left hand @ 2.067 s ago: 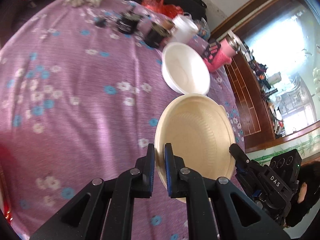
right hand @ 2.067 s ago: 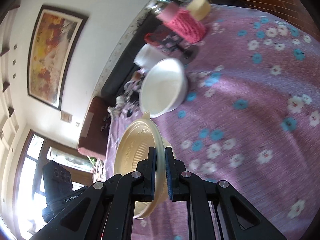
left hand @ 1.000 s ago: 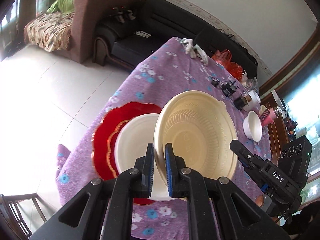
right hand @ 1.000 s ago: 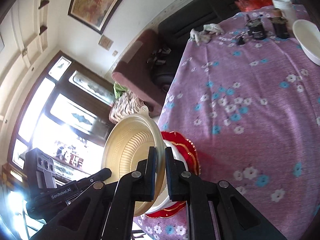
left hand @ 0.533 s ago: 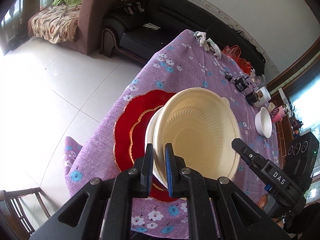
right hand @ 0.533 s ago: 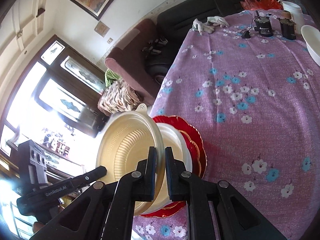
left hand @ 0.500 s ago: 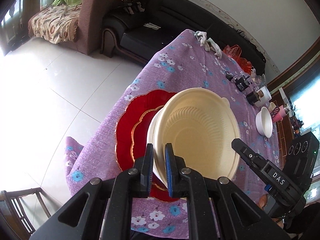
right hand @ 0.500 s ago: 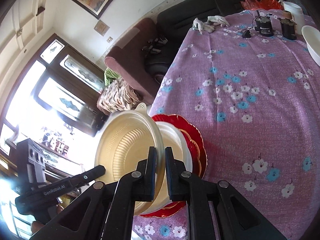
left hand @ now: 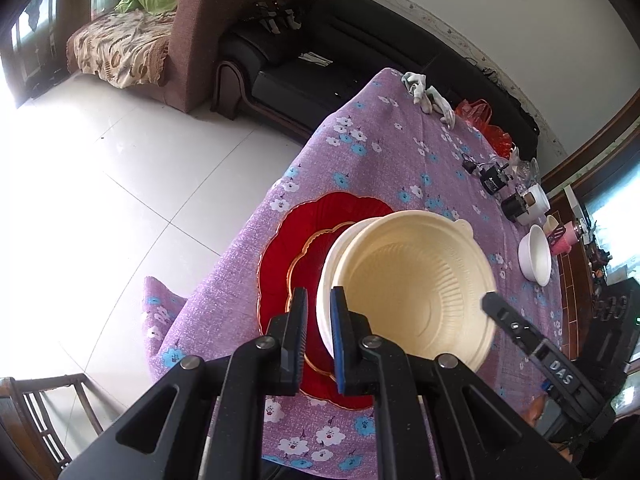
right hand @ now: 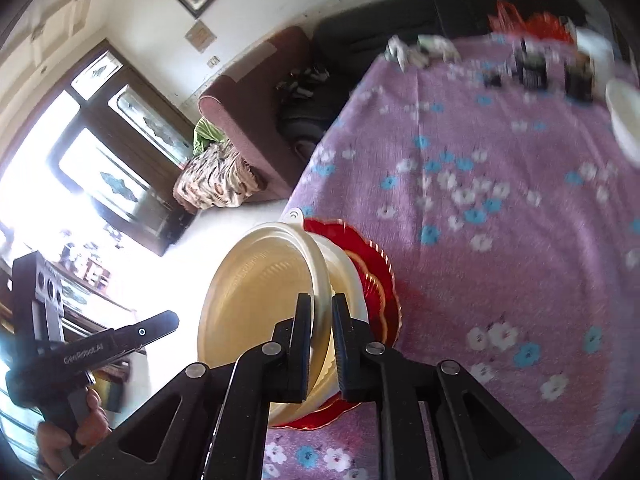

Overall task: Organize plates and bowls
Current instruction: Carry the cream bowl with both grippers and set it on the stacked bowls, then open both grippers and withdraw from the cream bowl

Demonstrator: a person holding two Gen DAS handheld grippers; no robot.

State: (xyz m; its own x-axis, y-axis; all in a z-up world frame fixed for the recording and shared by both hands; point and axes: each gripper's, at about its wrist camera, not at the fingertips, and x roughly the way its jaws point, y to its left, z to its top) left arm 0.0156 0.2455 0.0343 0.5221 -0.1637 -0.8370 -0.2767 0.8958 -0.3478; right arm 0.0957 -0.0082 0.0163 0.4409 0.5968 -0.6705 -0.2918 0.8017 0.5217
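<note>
A cream ribbed bowl sits nested in a white bowl on stacked red plates near the table's end. My left gripper stands at the bowls' near rim, jaws slightly apart with a gap showing. My right gripper grips the cream bowl's opposite rim between nearly closed jaws. The red plates show beside it. Another white bowl stands farther along the table, and shows at the right wrist view's edge.
The table has a purple flowered cloth. Black gadgets, a white cup, gloves and a red bag lie at its far end. Sofas and tiled floor lie beyond. A chair stands at lower left.
The cream bowl has come down from above the plates into the white bowl. My left jaws have opened off its rim. The right gripper still holds the rim.
</note>
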